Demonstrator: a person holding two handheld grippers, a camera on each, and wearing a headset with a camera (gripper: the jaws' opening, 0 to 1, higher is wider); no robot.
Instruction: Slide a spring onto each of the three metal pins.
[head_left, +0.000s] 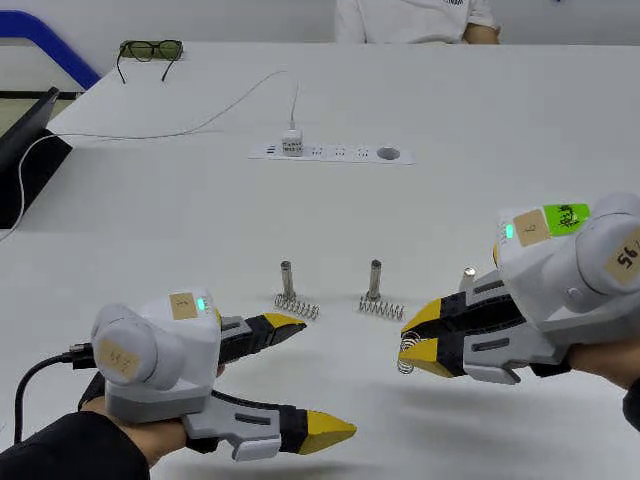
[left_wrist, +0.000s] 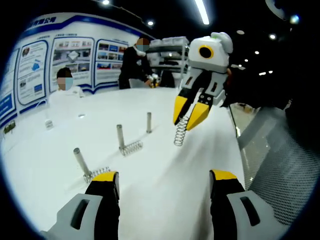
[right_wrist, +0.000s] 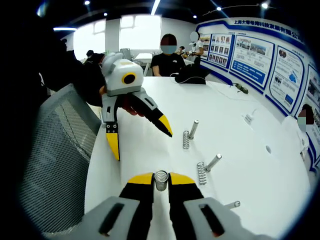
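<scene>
Pinching one end of the spring (head_left: 407, 357), seemingly light and squashy, the right tongs (head_left: 404, 339) are hovering; left tongs (head_left: 326, 378) are gaping.

A table (head_left: 150, 220) carries three upright pins in a row across its near middle. The first spring (head_left: 297, 307) lies at the near foot of the left pin (head_left: 287, 277), and the second spring (head_left: 381, 309) at the near foot of the middle pin (head_left: 375, 277). The right pin (head_left: 468, 274) stands partly behind the right gripper (head_left: 403, 340), which reaches in from the right with its jaws pinched on a third spring (head_left: 406, 362), nearer than the row. The left gripper (head_left: 325, 378) sits at the near left, jaws spread, in front of the left pin. Farther back lies a power strip (head_left: 345, 154) with a charger (head_left: 292, 142) plugged in. Glasses (head_left: 150, 49) rest at the far left, and a person (head_left: 415, 20) sits behind the far edge.
</scene>
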